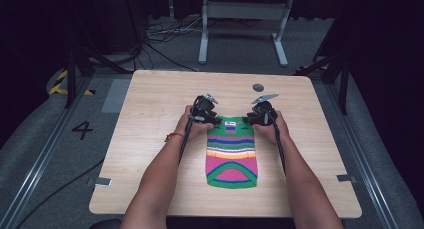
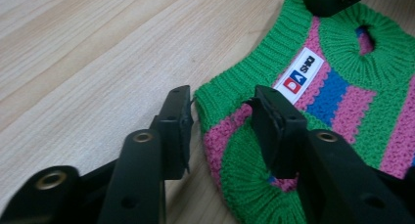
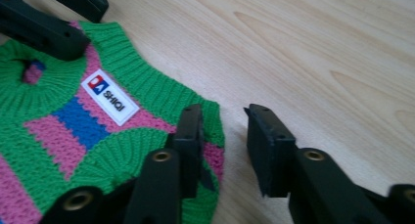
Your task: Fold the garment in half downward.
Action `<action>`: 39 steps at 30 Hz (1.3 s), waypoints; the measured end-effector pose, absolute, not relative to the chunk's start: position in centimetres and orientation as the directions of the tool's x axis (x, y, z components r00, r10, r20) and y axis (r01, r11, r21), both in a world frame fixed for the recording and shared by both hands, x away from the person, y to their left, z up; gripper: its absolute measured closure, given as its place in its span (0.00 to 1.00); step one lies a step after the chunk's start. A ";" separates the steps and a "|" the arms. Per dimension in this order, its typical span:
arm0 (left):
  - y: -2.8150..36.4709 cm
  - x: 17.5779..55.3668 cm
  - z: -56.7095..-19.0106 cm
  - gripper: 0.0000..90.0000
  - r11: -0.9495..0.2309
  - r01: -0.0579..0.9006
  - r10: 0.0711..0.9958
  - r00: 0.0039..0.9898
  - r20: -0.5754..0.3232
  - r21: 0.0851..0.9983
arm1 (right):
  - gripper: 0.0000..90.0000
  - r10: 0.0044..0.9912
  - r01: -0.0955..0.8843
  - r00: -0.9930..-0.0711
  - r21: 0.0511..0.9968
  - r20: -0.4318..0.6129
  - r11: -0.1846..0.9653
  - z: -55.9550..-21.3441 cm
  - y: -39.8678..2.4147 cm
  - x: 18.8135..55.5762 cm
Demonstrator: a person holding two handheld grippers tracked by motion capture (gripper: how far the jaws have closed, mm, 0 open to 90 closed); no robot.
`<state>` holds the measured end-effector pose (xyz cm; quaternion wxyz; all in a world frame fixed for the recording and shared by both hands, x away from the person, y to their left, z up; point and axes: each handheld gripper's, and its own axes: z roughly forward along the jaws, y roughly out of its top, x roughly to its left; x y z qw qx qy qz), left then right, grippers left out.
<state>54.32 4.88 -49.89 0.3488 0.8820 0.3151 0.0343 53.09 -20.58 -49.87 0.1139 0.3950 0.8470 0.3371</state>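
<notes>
Striped knit garment (image 1: 231, 151) flat on table (image 1: 150, 139), tongs (both spread) at its corners

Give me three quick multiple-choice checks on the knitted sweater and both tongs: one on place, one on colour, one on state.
1. Where on the striped knitted sweater do the two tongs sit?
A. At the hem nearest the person
B. At the two far corners, by the neck end
C. Both on one side edge

2. What colour is the ribbed edging at the neck end?
A. Green
B. Yellow
C. White

3. How do the jaws of the left tongs and the right tongs stand?
A. Both shut on fabric
B. One shut, one open
C. Both open, each straddling a corner edge

Answers: 1 B, the high view has a hand at each far corner, near the white label. 2 A, the rib is green in both gripper views. 3 C, a clear gap shows between each pair, with one jaw over the knit and one over the wooden table.
</notes>
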 end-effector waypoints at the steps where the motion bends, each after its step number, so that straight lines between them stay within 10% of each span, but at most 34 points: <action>1: 4.9 54.3 -49.9 0.71 -0.555 0.533 0.577 0.800 -0.165 0.639 | 0.85 0.742 0.593 -0.665 0.660 0.079 0.461 -49.9 -20.5 53.0; 9: 4.5 54.0 -49.3 0.92 -0.596 0.484 0.546 0.829 -0.118 0.641 | 0.96 0.721 0.559 -0.692 0.661 0.038 0.501 -49.4 -20.0 52.5; 39: 7.3 47.6 -42.3 0.92 -0.696 0.178 0.384 0.911 0.152 0.696 | 0.96 0.548 0.282 -0.835 0.819 -0.047 0.500 -43.1 -19.9 46.4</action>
